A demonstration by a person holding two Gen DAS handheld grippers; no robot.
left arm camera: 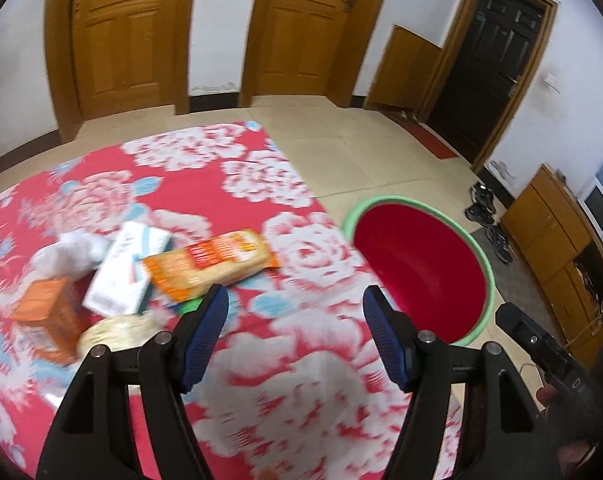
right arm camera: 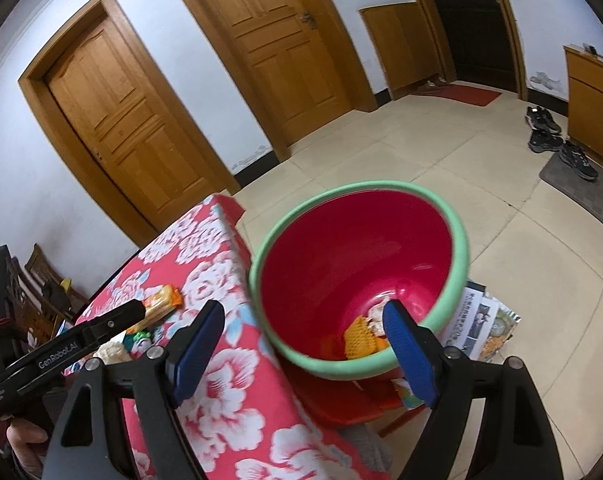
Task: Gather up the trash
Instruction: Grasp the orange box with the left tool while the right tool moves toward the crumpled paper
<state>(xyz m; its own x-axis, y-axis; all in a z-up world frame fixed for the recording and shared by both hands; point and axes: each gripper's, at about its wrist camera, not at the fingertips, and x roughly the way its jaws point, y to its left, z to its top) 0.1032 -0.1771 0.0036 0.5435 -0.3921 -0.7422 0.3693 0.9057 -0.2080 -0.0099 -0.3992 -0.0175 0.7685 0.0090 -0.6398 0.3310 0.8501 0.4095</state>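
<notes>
Over the floral tablecloth [left arm camera: 205, 184], left gripper [left arm camera: 295, 300] hangs with jaws spread wide, nothing between the pads. Right gripper [right arm camera: 305, 316] is likewise spread and empty, aimed at the red basin [right arm camera: 341, 240] with the green rim, which sits just off the table edge on a red stool [right arm camera: 341, 404].

Step, as I read it: between picks. Basin already holds a few scraps at its bottom, including a yellow-orange piece [right arm camera: 359, 340]; most of the trash is still on the table.

Trash cluster in the left wrist view, from the left gripper:
- orange snack wrapper [left arm camera: 211, 260] at 11 o'clock, nearest, just beyond the left finger
- white carton [left arm camera: 127, 270] at 10 o'clock, overlapping the wrapper's end
- orange box [left arm camera: 47, 316] at 9 o'clock, beside a pale round item [left arm camera: 113, 330]
- crumpled white tissue [left arm camera: 77, 250] behind the carton

Basin sits at 2 o'clock from the left gripper, near.

Next move, my call: swing left toward 11 o'clock, drop over the wrapper, straddle its narrow side, close. It's flat and crinkly, so pads must come low to the cloth or they'll slide off. Frames are motion-blurred; labels unreadable.
</notes>
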